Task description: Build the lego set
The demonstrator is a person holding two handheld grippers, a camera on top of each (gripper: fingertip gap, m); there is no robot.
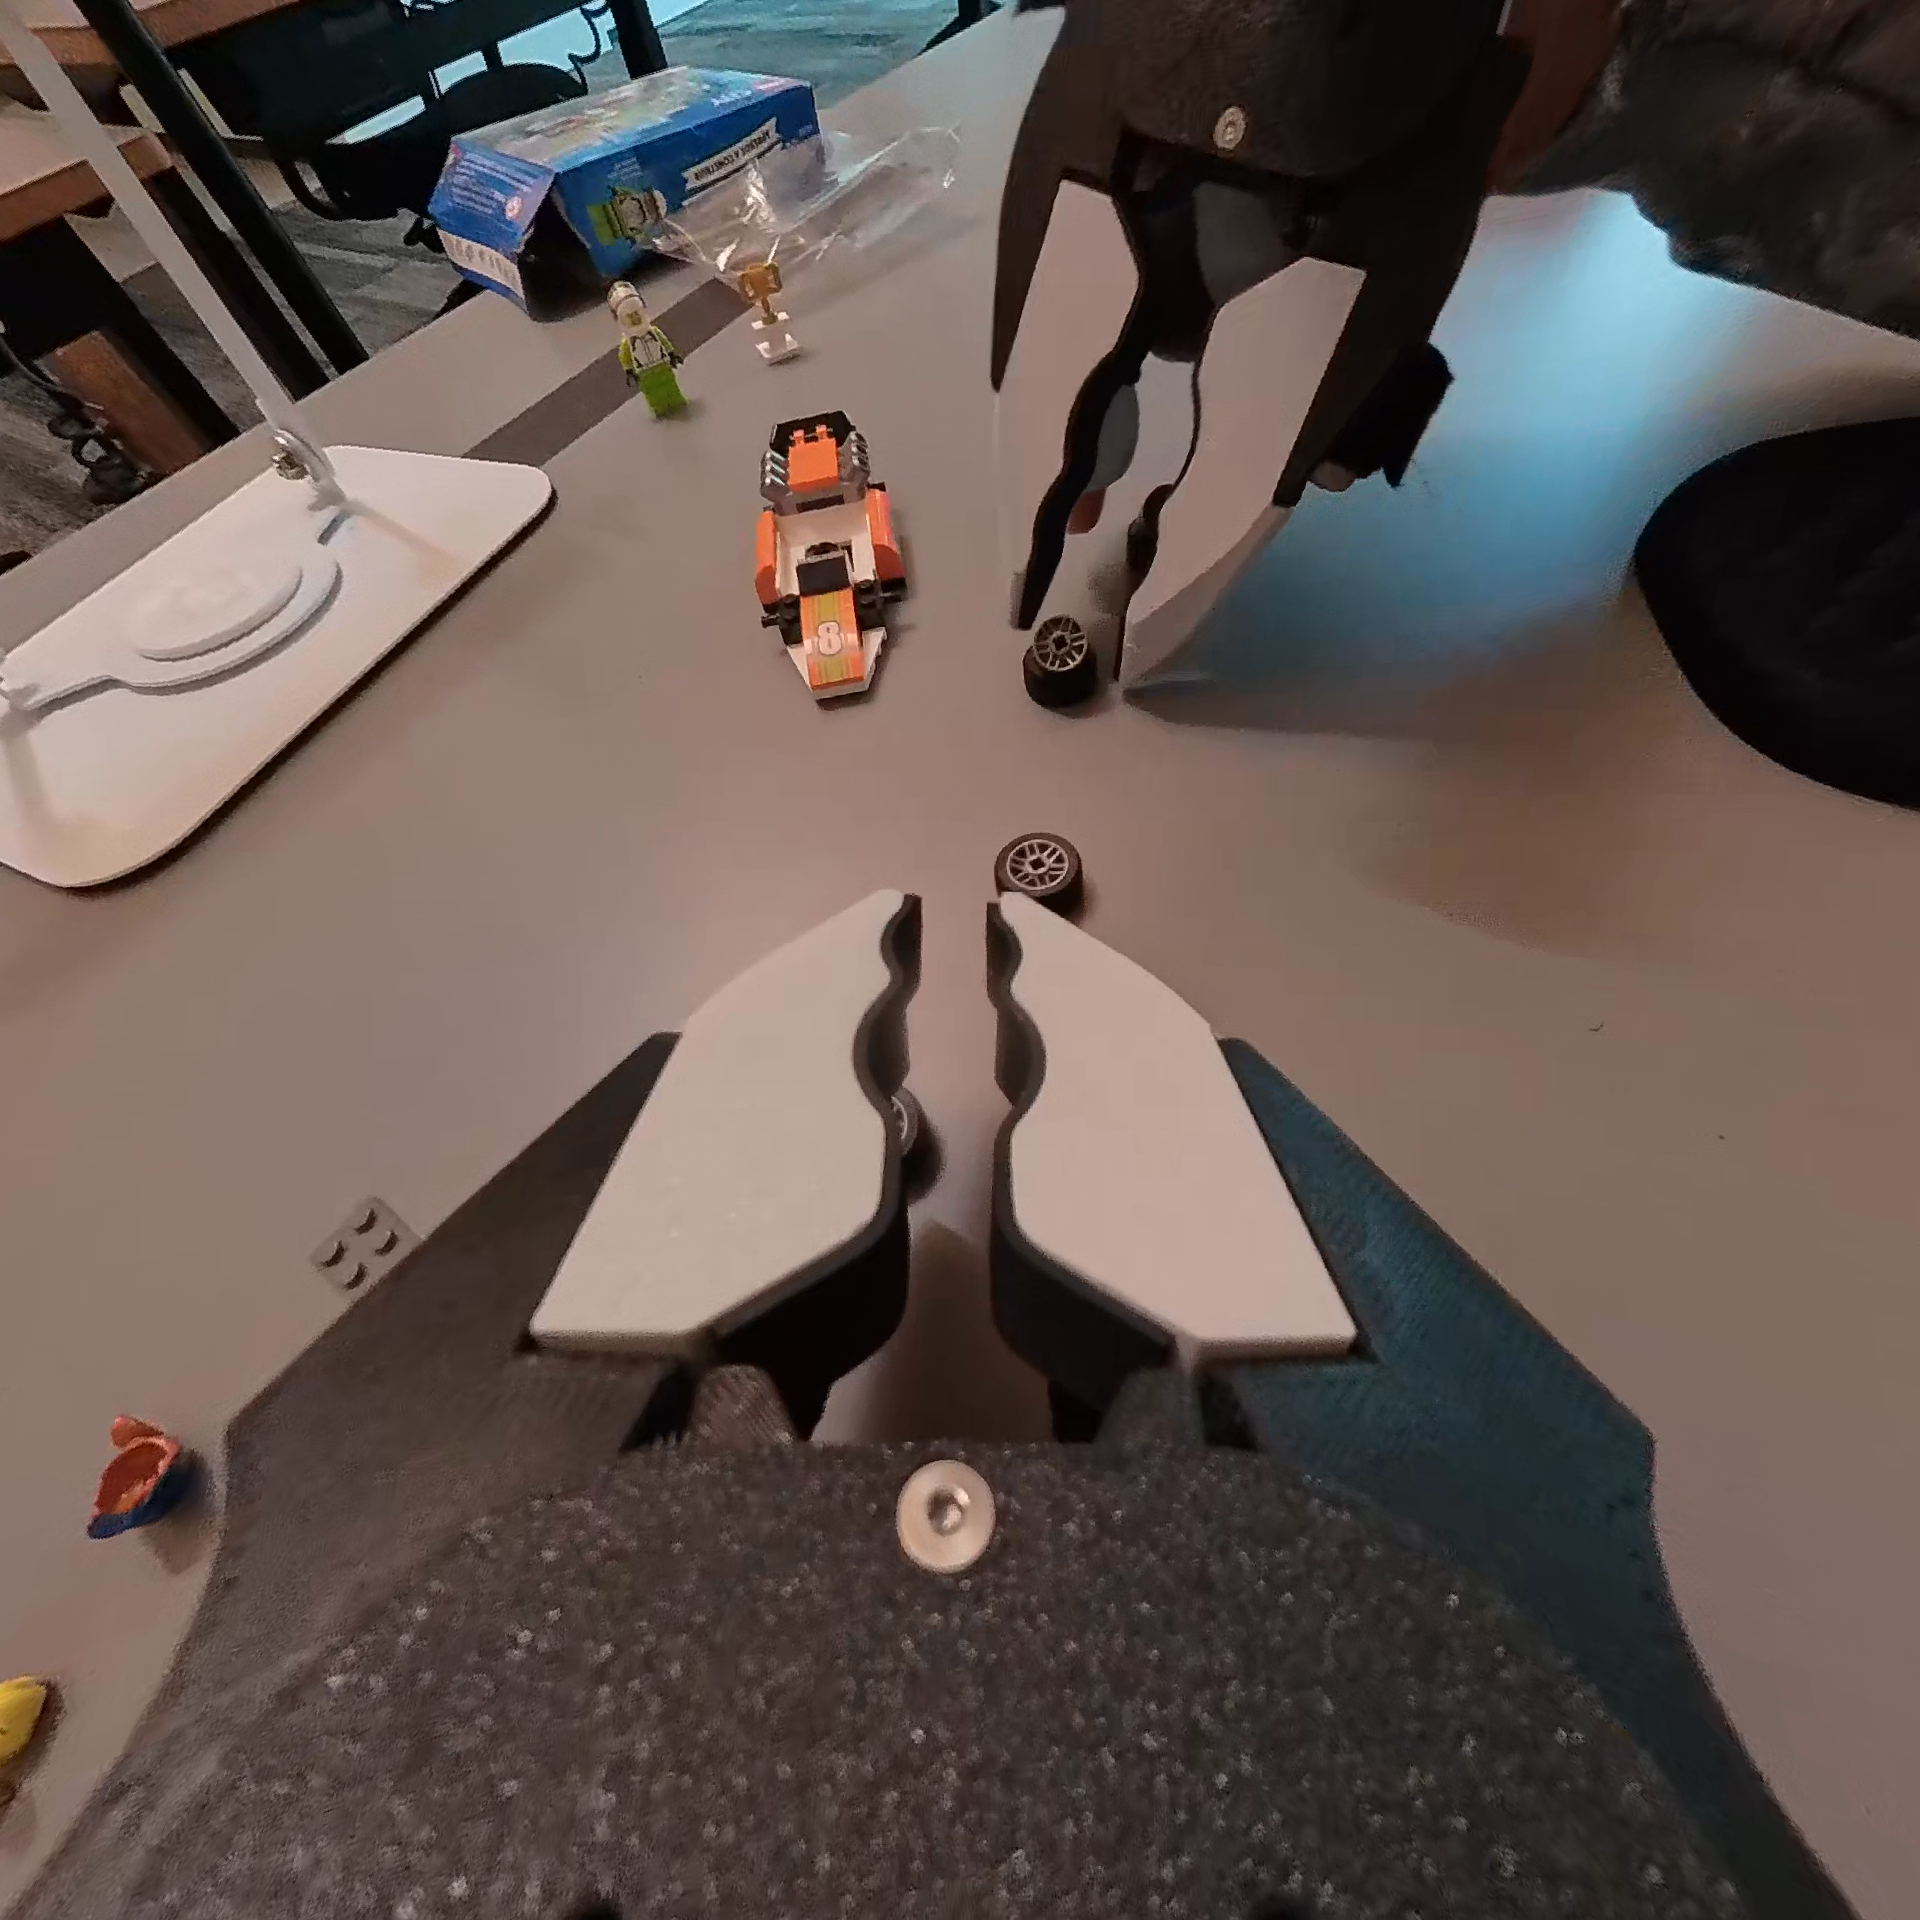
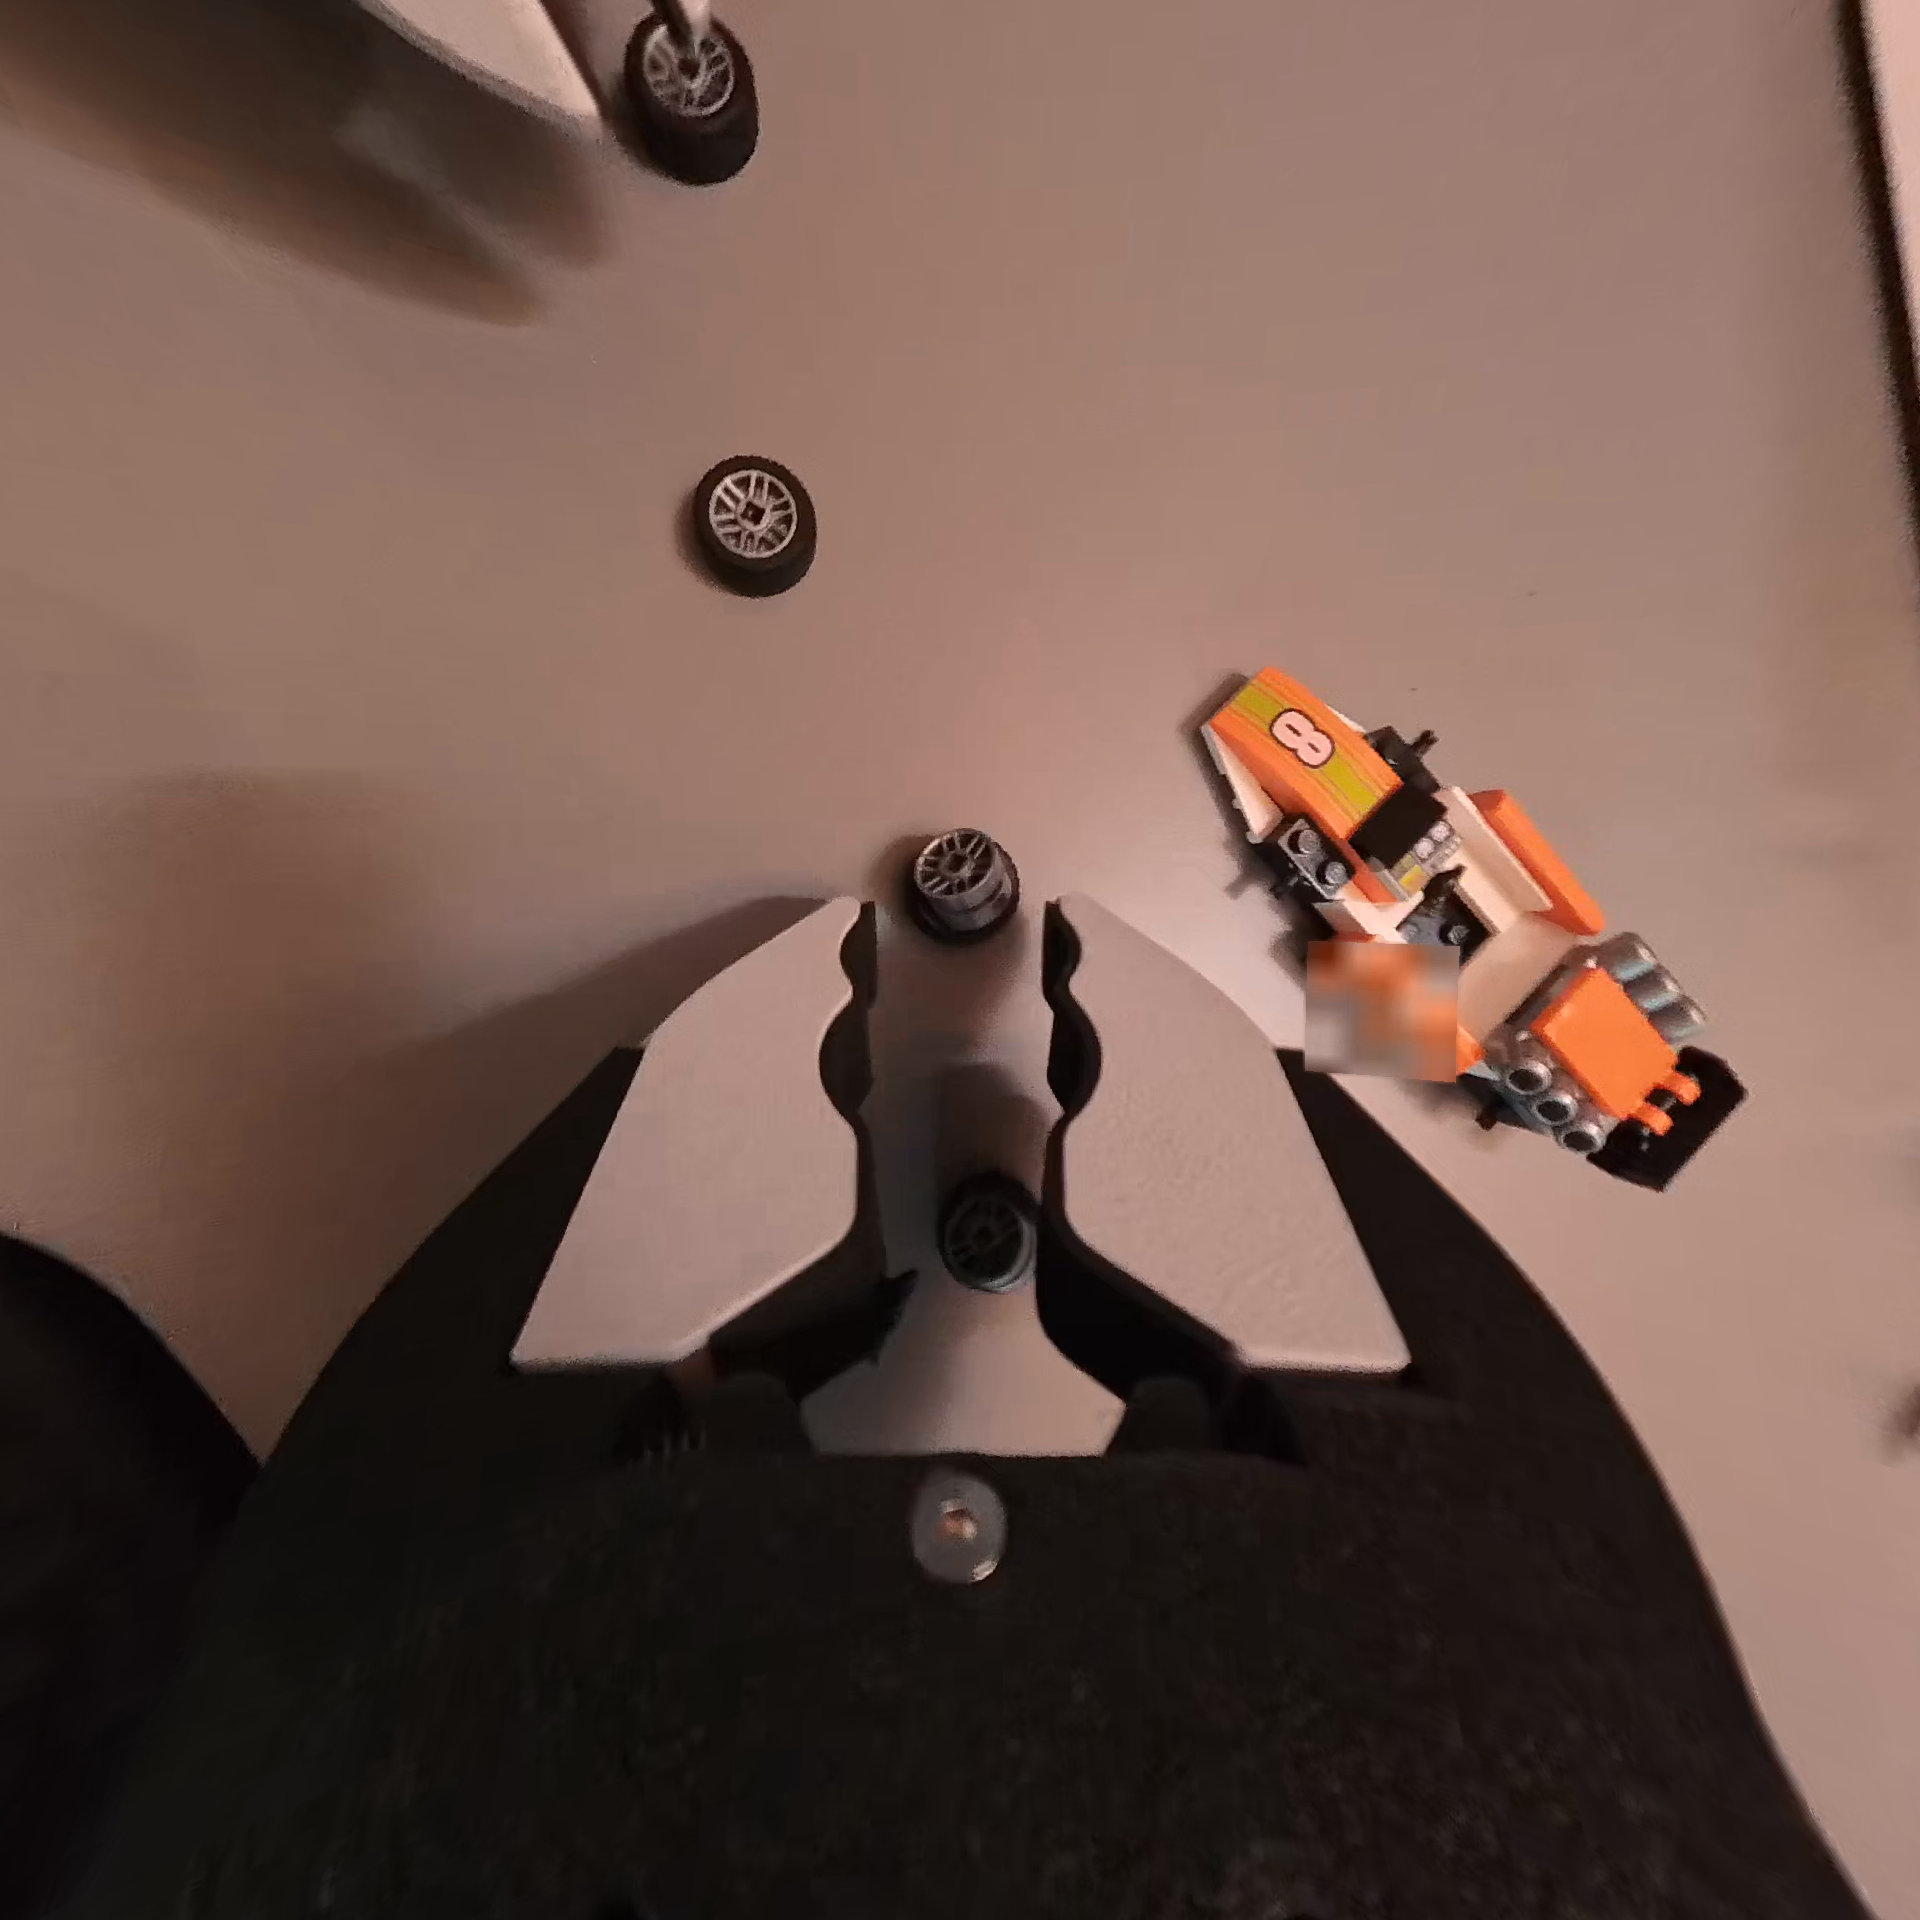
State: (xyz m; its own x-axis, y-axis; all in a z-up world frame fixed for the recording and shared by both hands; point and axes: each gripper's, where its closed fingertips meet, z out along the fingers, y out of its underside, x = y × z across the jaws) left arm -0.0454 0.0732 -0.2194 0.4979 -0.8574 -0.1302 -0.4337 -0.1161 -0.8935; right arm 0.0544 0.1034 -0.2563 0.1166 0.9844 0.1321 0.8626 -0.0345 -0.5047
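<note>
The left gripper (image 1: 953, 914) hangs low over the grey counter (image 1: 520, 987), jaws nearly closed and empty; a wheel (image 1: 1042, 871) lies just beyond its tips. Only the left wrist view shows the figure (image 1: 649, 348), trophy (image 1: 767, 312), blue box (image 1: 623, 177) and white stand base (image 1: 239, 644) toward the far edge. The right gripper (image 2: 956, 914) has its jaws parted around a hub (image 2: 964, 878), without gripping it; the orange car (image 2: 1455, 914) sits wheel-less beside it.

A wheel (image 1: 912, 1127) shows only as a sliver behind the left gripper's (image 1: 953, 914) finger; a mosaic patch covers the car's (image 2: 1455, 914) middle; a yellow thing (image 1: 19, 1720) is cut by the frame's left edge.
</note>
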